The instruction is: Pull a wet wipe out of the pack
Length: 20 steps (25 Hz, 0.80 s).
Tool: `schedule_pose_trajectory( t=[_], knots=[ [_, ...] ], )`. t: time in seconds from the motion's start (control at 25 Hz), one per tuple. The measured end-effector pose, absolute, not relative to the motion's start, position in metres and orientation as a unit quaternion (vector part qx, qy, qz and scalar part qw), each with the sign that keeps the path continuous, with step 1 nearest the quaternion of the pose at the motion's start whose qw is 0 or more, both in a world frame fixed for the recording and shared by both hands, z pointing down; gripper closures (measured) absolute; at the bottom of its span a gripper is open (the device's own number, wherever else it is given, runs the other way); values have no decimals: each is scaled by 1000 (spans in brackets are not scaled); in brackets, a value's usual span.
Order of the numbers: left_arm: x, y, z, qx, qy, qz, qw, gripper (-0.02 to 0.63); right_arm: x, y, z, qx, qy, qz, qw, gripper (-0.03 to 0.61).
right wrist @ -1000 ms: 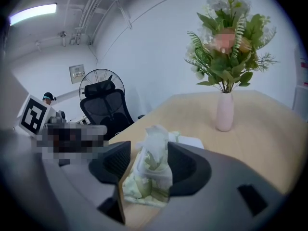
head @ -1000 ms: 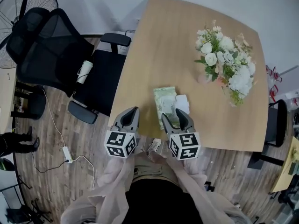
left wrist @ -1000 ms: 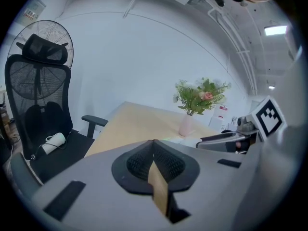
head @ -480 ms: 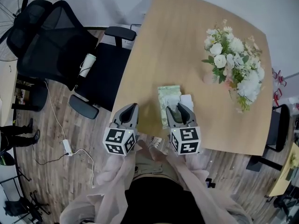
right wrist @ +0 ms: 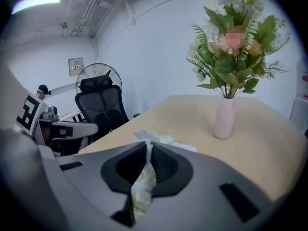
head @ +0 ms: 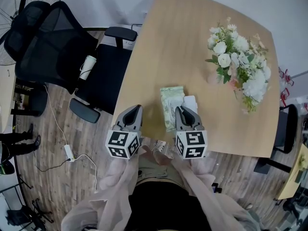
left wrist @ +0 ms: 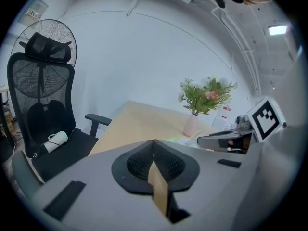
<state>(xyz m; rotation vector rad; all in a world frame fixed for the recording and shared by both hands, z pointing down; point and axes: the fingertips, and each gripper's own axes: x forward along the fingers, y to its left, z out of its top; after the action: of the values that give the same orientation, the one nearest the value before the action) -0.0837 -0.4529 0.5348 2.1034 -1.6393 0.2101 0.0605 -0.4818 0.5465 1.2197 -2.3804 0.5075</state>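
Observation:
A pale green wet wipe pack [head: 171,105] lies on the wooden table [head: 192,42] near its front edge, with a white flap or sheet [head: 189,102] beside it. My right gripper [head: 182,111] sits over the pack's near end. Its jaws have just been closing, and in the right gripper view [right wrist: 148,146] the green-white pack [right wrist: 143,183] is pinched between the pads. My left gripper [head: 136,109] hovers at the table's front edge to the left of the pack, shut with nothing in it [left wrist: 154,143].
A pink vase of white flowers [head: 235,64] stands at the back right of the table, also seen in the right gripper view [right wrist: 224,117]. A black office chair [head: 72,52] and a fan [head: 14,8] stand to the left on the wooden floor.
The right gripper's jaws, wide apart a second ago, have closed onto the near end of the pack. The left gripper has stayed where it was.

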Motion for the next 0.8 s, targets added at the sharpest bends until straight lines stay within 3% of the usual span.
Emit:
schedule_pose_trajectory(
  t=[0.8],
  knots=[
    [-80, -442, 533, 776, -585, 66, 224, 603, 62, -460, 540, 440, -855, 203, 183, 560]
  ],
)
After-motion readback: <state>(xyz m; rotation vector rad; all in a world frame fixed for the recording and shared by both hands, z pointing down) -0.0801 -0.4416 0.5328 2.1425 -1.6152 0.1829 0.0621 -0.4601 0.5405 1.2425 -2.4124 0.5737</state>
